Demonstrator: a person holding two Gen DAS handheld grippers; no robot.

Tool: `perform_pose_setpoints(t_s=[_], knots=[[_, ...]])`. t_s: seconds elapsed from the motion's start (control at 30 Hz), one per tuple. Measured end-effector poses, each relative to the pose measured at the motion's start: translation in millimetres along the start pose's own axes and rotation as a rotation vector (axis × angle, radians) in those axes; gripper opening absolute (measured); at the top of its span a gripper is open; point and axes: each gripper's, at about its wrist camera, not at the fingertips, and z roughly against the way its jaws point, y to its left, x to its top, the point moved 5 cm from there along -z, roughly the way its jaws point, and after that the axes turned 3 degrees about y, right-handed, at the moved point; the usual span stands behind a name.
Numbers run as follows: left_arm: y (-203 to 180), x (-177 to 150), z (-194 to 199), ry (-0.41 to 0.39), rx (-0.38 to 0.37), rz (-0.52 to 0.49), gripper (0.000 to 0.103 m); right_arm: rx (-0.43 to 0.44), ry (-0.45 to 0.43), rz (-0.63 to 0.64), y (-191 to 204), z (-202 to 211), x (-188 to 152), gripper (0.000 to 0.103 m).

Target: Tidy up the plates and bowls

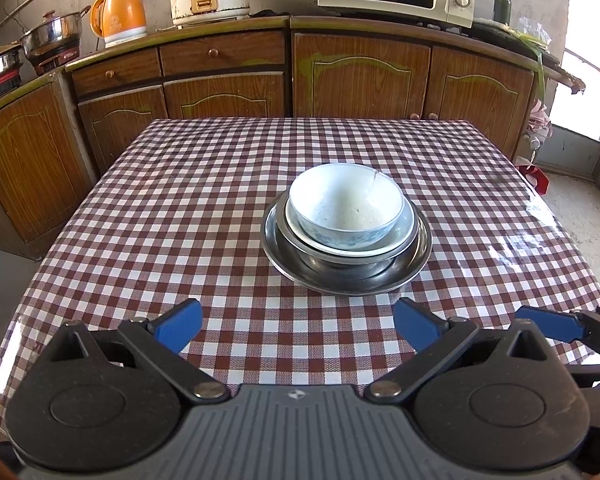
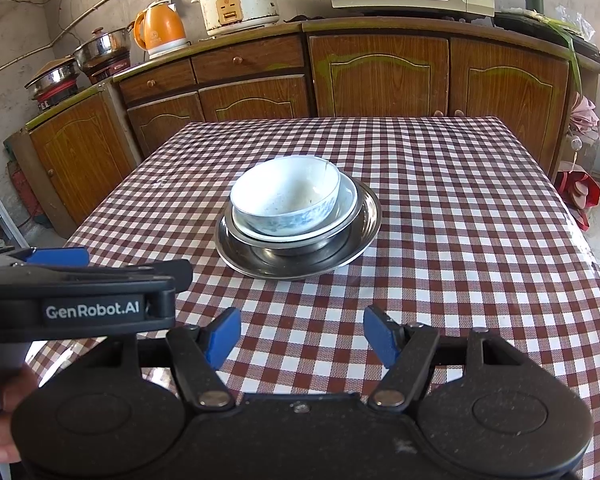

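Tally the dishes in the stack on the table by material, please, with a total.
Ceramic: 2, a blue-patterned bowl on top, nested in a plain white bowl.
Metal: 2, a steel bowl under those, sitting in a wide steel plate.
Total: 4, all nested in one stack.

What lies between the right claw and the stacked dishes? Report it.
Only bare checked tablecloth separates the open right claw from the stack, shown in the right wrist view.

On the checked counter (image 1: 180,200) a white bowl (image 1: 346,204) sat nested in a shallower white dish (image 1: 408,226), a steel bowl (image 1: 340,266) and a wide steel plate (image 1: 416,256). The left gripper (image 1: 298,326) hung apart from them, blue fingers (image 1: 180,324) spread, gripping nothing.
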Motion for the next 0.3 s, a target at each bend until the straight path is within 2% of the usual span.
perform_pose_setpoints(t_s=[0.3], knots=[[0.4,0.3,-3.9,0.009,-0.017,0.010,0.103,-0.003,0.008,-0.008,-1.3,-3.1,-0.8,0.081]])
